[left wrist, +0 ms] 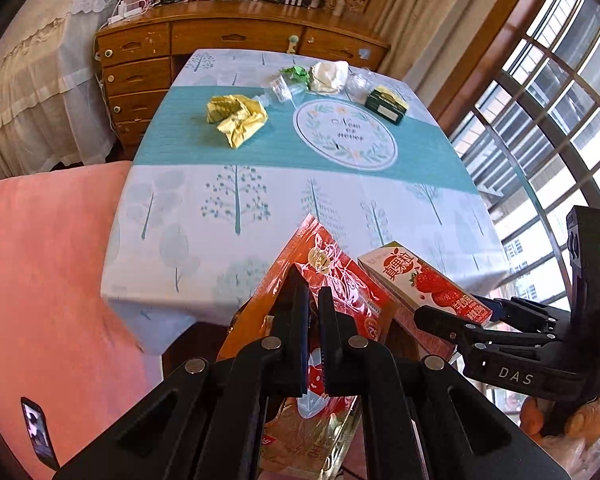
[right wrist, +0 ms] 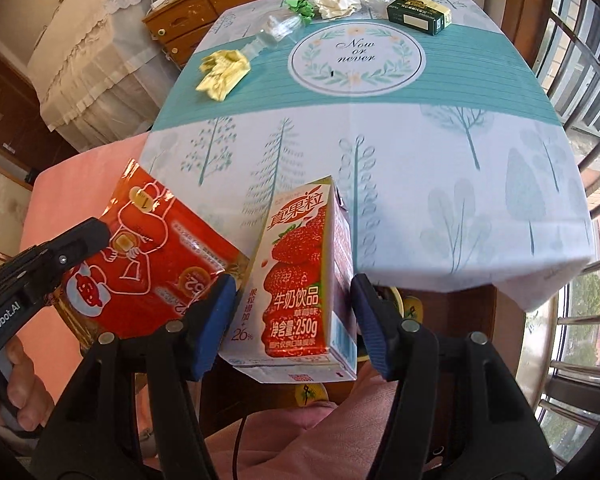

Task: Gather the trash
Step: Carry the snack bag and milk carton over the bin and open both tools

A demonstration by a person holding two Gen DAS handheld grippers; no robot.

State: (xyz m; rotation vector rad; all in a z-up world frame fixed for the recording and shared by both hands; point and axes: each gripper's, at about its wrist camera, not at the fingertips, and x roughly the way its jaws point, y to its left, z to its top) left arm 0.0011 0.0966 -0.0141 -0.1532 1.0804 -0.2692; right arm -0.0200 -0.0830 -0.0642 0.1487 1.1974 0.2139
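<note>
Both views are bright with daylight from the barred window on the right, whose panes are washed out nearly to white. The tablecloth is evenly lit and sharp, its print readable, with only soft, short shadows beside the yellow wrapper. Glare glints on the red pouch. Fisheye distortion bends the window bars and dresser into curves, and the corners fall to black. No motion blur is noticeable.

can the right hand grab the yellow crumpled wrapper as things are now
Probably not yet. The right gripper is already clamped on the strawberry milk carton, so its jaws are full. The yellow wrapper lies unobstructed far across the table.
</note>
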